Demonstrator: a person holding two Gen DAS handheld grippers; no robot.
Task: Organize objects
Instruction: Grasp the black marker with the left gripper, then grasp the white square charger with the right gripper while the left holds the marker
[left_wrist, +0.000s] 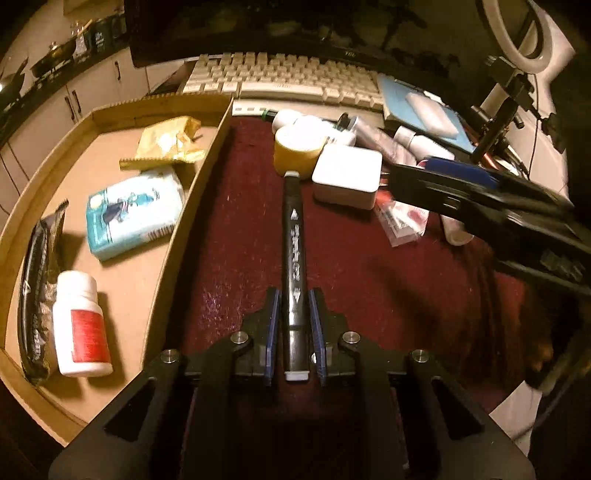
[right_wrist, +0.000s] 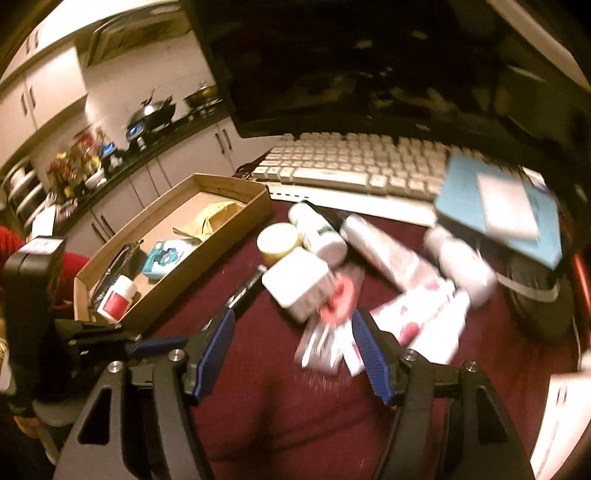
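My left gripper (left_wrist: 294, 295) has its blue pads on either side of a long black marker (left_wrist: 294, 254) that lies on the dark red cloth; a small gap shows on each side, so I cannot tell if it is gripped. The marker's tip points at a yellow jar (left_wrist: 297, 151) and a white box (left_wrist: 347, 177). My right gripper (right_wrist: 291, 326) is open and empty above a heap of white and pink packets (right_wrist: 413, 321). It shows blurred in the left wrist view (left_wrist: 402, 184). The marker also shows in the right wrist view (right_wrist: 242, 291).
A cardboard tray (left_wrist: 201, 177) on the left holds a white pill bottle (left_wrist: 81, 325), a blue tissue pack (left_wrist: 133, 212), a gold wrapper (left_wrist: 170, 144) and a black packet (left_wrist: 37, 295). A white keyboard (left_wrist: 284, 77), a monitor and a blue book (right_wrist: 502, 206) stand behind the heap.
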